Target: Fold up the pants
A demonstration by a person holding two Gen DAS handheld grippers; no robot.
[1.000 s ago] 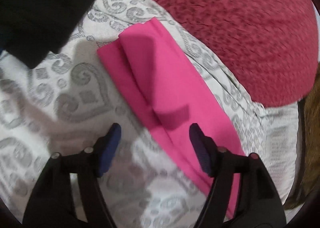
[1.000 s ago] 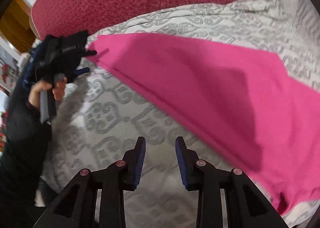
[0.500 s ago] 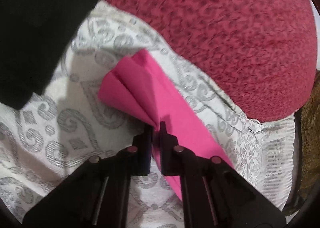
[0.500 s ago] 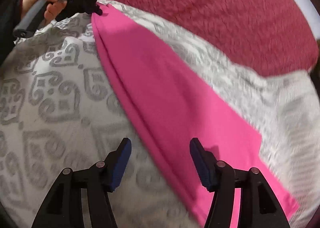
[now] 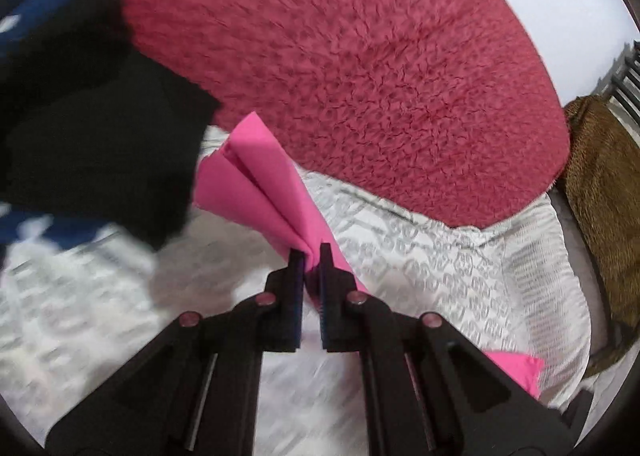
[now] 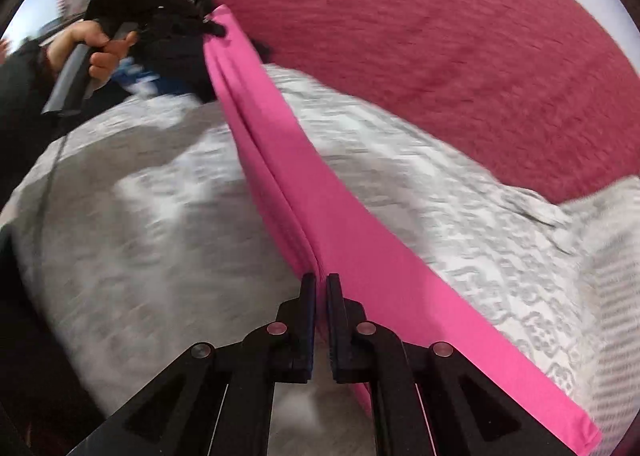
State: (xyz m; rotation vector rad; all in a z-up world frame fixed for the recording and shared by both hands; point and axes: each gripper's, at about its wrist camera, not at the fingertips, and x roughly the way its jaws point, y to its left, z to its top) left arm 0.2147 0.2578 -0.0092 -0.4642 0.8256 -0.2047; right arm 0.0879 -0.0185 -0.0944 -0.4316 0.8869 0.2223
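The pink pants [image 6: 304,184] hang as a long folded strip stretched between my two grippers above the bed. My right gripper [image 6: 321,280] is shut on the pink edge near the strip's middle. My left gripper [image 5: 310,252] is shut on the far end of the pants [image 5: 260,184], whose layers fan out beyond the jaws. In the right wrist view the left gripper [image 6: 212,30] shows at the top left, held by a hand, pinching the strip's end. The lower end of the pants lies on the bedspread [image 6: 560,408].
A white bedspread with grey scroll pattern [image 6: 140,236] covers the bed. A dark red fuzzy blanket [image 5: 360,56] lies at the back. Black and blue clothing [image 5: 88,144] sits at the left. A brown furry item [image 5: 604,176] is beyond the bed's right edge.
My right gripper has closed on the pants' edge; it was open half a second ago. Both grippers have lifted the pants, which now hang taut as a narrow strip.
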